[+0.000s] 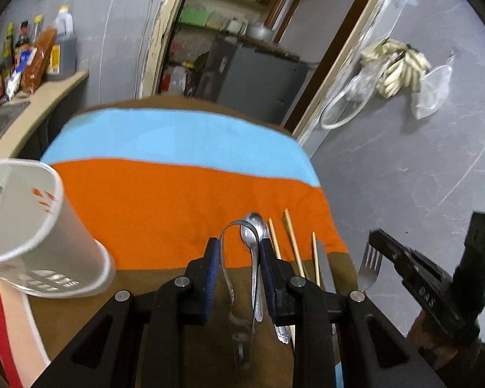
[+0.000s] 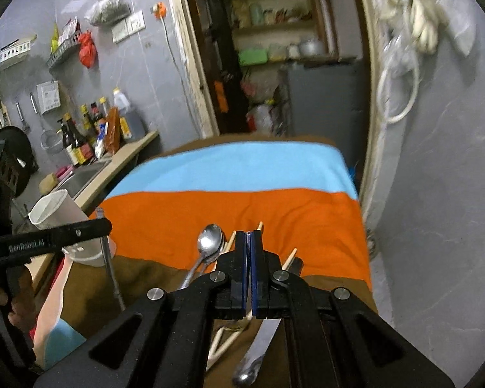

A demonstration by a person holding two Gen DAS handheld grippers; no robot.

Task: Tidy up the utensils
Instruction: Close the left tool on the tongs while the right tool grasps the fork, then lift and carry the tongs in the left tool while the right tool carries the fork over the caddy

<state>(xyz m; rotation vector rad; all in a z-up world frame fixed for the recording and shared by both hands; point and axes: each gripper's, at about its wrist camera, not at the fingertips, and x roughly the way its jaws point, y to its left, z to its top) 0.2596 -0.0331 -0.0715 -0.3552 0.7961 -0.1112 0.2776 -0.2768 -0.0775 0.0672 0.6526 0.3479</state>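
**Left gripper straddling tongs + spoon, right gripper closed over the chopsticks**

Left gripper is hanging low over the striped cloth w/ its blue-padded jaws standing apart. Between them, metal tongs and a spoon are lying lengthwise, bowl end pointing away from the camera; pads are sitting just beside the metal on each side, but whether they're actually touching it can't be told. Just to the right of that gripper, wooden chopsticks are lying roughly parallel on the orange/brown part of the cloth, w/ a knife beside them and a fork at the cloth's right edge. White utensil cup is leaning at the left, well apart from the jaws.

Right gripper is sitting w/ pads pressed nearly together, only a thin slit showing; can't tell if anything is pinched in there. It's hovering right above the chopsticks, which are poking out on both sides of the fingers. Spoon is lying just to its left, knife passing under its body nearer the camera. Cup is standing far left, beyond the other gripper's black finger.
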